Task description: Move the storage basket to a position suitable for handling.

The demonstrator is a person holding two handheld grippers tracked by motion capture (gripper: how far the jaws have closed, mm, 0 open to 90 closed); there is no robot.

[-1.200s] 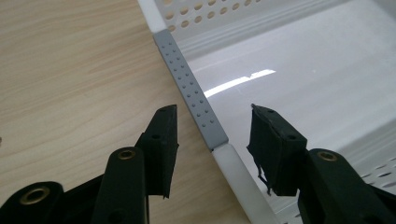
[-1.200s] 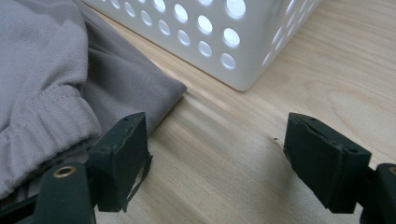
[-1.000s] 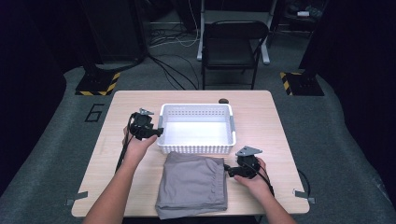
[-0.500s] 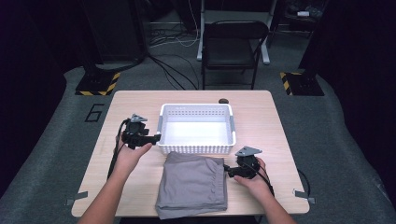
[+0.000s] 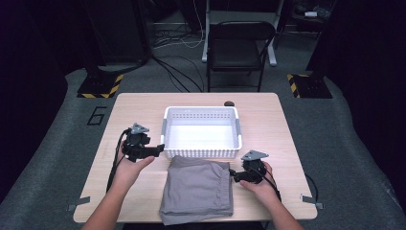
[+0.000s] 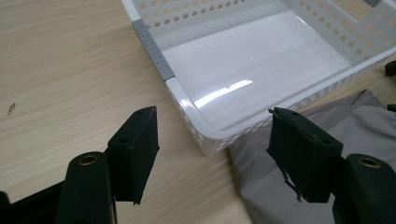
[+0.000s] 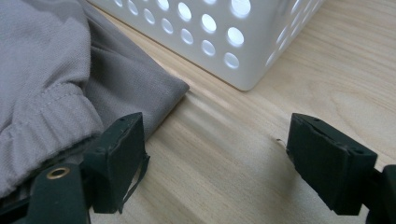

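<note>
A light wooden table [image 5: 282, 124] carries everything, with a black folding chair [image 5: 237, 48] on the grey floor beyond its far edge. At the table's middle sits a white perforated basket [image 5: 201, 152], nothing inside it; a small dark object [image 5: 229, 103] lies just past its far right corner. A folded grey cloth [image 5: 196, 189] lies flat on the near side, its far edge tucked against the basket's near wall, so the basket blocks any approach from the far side.

The left gripper [image 5: 160, 147] hovers at the basket's near left corner, just beyond the cloth's far left corner, with its jaws spread wide and nothing between them. The right gripper [image 5: 233, 173] rests low at the cloth's right edge, jaws also parted and empty, pointing left at the fabric.

The left gripper view looks along the left gripper [image 6: 212, 154] and shows the basket's [image 6: 196, 116] corner between the two jaws, its grey handle strip on the rim, its glossy floor, and the cloth [image 6: 373, 126] reaching under the right jaw. The right gripper view, along the right gripper [image 7: 212, 158], shows bare wood between the jaws, the cloth's [image 7: 56, 70] stitched hem bunched beside the left jaw, and the basket's [image 7: 224, 32] round holes; whether that jaw touches the hem I cannot tell.
</note>
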